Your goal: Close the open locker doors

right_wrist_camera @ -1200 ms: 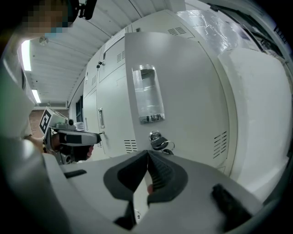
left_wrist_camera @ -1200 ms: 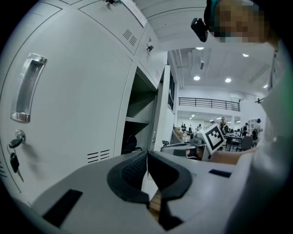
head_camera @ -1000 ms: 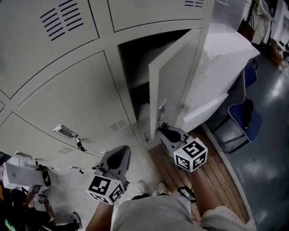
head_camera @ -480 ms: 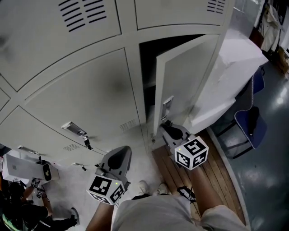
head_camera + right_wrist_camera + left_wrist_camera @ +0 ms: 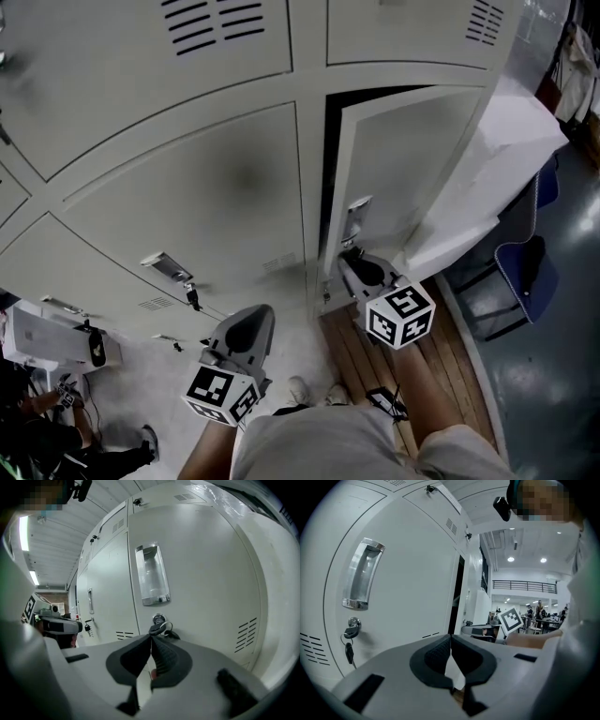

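The open locker door stands only slightly ajar, with a narrow dark gap along its left edge. My right gripper is shut and empty, its tips pressed against this door's lower part by the lock. In the right gripper view the shut tips meet the key under the recessed handle. My left gripper is shut, empty and held low, clear of the lockers. Its view faces a closed neighbouring door with a handle and a keyed lock.
A white-covered table and blue chairs stand right of the lockers. A wooden platform lies under the open door. A white box and another person are at lower left. All the other locker doors are shut.
The open door has swung left towards its frame, narrowing the dark gap. My right gripper stayed against it near the lock. The left gripper has hardly moved.
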Motion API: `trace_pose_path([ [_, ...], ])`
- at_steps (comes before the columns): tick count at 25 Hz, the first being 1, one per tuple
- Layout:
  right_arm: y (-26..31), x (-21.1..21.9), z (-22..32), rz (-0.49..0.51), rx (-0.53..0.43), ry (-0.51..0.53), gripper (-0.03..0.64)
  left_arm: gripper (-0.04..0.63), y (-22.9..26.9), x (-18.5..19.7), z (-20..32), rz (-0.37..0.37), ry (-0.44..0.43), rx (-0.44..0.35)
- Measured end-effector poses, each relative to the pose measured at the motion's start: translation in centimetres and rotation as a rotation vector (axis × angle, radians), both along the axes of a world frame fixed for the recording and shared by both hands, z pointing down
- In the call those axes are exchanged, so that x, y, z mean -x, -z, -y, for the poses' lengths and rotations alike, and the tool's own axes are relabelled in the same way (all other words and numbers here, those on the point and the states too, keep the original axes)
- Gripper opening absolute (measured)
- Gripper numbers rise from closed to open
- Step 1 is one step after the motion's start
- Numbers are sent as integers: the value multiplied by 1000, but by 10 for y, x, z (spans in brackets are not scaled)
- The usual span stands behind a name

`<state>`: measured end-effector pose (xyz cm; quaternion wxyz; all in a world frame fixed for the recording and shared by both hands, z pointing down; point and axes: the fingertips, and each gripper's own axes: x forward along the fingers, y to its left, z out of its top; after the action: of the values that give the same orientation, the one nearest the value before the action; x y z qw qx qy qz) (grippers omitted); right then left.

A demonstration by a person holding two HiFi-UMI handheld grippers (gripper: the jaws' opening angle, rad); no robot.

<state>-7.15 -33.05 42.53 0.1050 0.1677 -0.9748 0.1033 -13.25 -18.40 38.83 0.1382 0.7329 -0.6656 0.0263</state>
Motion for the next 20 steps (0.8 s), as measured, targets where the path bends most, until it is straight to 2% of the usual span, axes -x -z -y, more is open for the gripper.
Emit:
trace_pose_path([
  [20, -2, 25, 20, -9, -5, -5, 28, 20, -4, 21, 4, -10, 36, 9],
])
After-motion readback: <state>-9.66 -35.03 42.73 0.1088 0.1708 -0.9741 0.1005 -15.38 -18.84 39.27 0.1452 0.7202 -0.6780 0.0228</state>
